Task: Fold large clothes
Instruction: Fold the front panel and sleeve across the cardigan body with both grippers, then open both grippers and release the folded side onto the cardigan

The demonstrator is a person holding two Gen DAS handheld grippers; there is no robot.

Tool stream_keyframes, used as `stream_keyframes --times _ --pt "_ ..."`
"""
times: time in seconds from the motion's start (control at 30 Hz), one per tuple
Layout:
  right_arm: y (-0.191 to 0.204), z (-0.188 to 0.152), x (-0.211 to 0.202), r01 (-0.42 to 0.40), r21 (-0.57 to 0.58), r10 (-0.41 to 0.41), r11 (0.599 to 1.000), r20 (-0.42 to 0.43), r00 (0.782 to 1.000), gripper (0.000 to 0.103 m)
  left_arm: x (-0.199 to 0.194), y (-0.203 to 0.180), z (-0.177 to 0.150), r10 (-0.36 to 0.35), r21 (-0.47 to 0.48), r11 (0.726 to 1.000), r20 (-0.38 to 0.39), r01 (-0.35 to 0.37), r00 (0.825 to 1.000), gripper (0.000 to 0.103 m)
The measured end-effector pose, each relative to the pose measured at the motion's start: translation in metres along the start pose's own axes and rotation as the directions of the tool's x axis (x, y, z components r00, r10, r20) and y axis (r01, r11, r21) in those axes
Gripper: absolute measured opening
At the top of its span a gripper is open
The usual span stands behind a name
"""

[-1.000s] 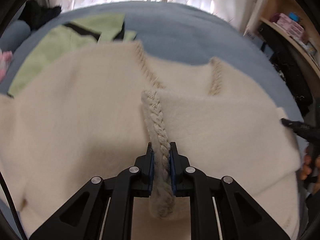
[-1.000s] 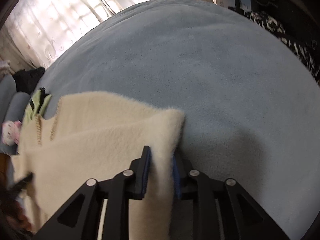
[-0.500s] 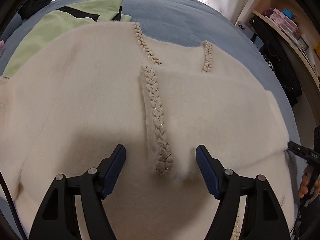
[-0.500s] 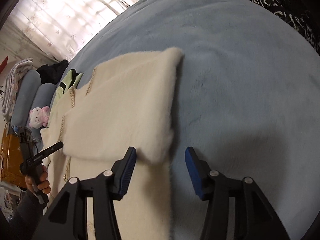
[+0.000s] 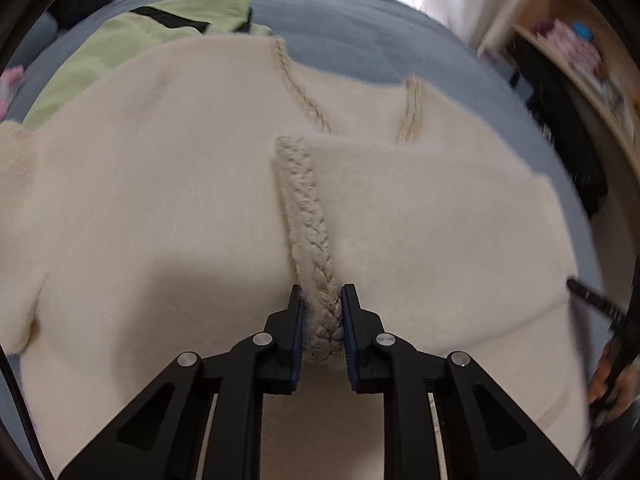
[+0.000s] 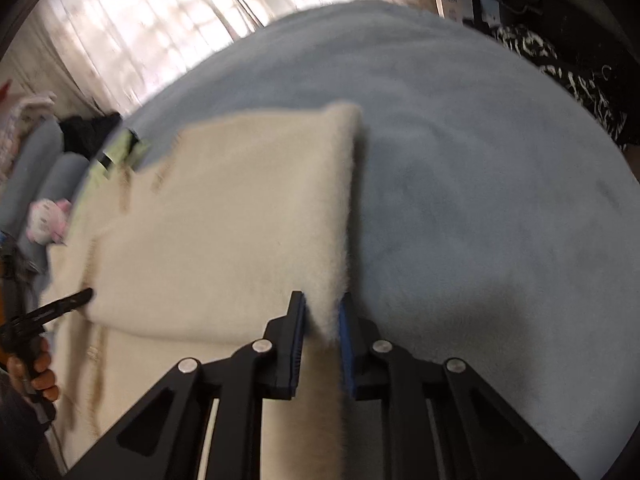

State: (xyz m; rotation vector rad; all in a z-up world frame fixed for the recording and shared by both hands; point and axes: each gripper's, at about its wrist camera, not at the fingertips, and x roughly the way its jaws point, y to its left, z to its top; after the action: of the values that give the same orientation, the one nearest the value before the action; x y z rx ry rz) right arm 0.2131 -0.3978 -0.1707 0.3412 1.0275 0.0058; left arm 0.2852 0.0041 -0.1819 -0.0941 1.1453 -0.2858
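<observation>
A large cream fleece cardigan (image 5: pixel 140 208) with braided trim (image 5: pixel 308 216) lies spread on a blue bed (image 5: pixel 360 40); one side panel is folded over the body. My left gripper (image 5: pixel 320 320) is shut on the near end of the braided trim. In the right wrist view the cardigan (image 6: pixel 240 216) lies to the left, and my right gripper (image 6: pixel 322 320) is shut on the near corner of its folded right edge. The other hand's gripper tip (image 6: pixel 68 302) shows at the far left.
A light green garment (image 5: pixel 132 52) lies beyond the cardigan. A pink plush toy (image 6: pixel 46 216) and grey pillows (image 6: pixel 44 168) sit at the bed's left. A wooden shelf (image 5: pixel 580 64) and dark clothes (image 6: pixel 560 68) stand to the right. Curtains (image 6: pixel 160 28) hang behind the bed.
Half a second ago both grippers were open and pulled back above the cardigan. Both have moved down and closed, the left on the braided trim, the right on the folded edge.
</observation>
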Motion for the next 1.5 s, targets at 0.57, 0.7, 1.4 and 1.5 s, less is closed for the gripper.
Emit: stream_keyframes --times 0.57,0.7,1.4,1.5 --pt "0.122 0.033 -0.007 -0.018 -0.224 0.045 0.974 0.114 0.992 0.029 -0.030 -0.023 0.027 0.036 -0.016 0.999 0.108 -0.034 0.994 0.019" --pt "0.161 0.052 0.035 -0.058 -0.235 0.080 0.970 0.087 0.993 0.029 0.007 -0.039 0.035 0.029 -0.095 0.995 0.081 -0.022 0.996 0.018" --pt "0.034 0.077 0.041 0.266 -0.111 -0.249 0.958 0.147 0.957 0.008 0.027 -0.030 0.048 0.165 -0.029 0.986 0.166 -0.163 0.972 0.026" --pt "0.047 0.072 0.034 0.229 -0.116 -0.212 0.967 0.140 0.967 0.008 0.022 -0.032 0.047 0.171 -0.026 0.985 0.151 -0.169 0.974 0.027"
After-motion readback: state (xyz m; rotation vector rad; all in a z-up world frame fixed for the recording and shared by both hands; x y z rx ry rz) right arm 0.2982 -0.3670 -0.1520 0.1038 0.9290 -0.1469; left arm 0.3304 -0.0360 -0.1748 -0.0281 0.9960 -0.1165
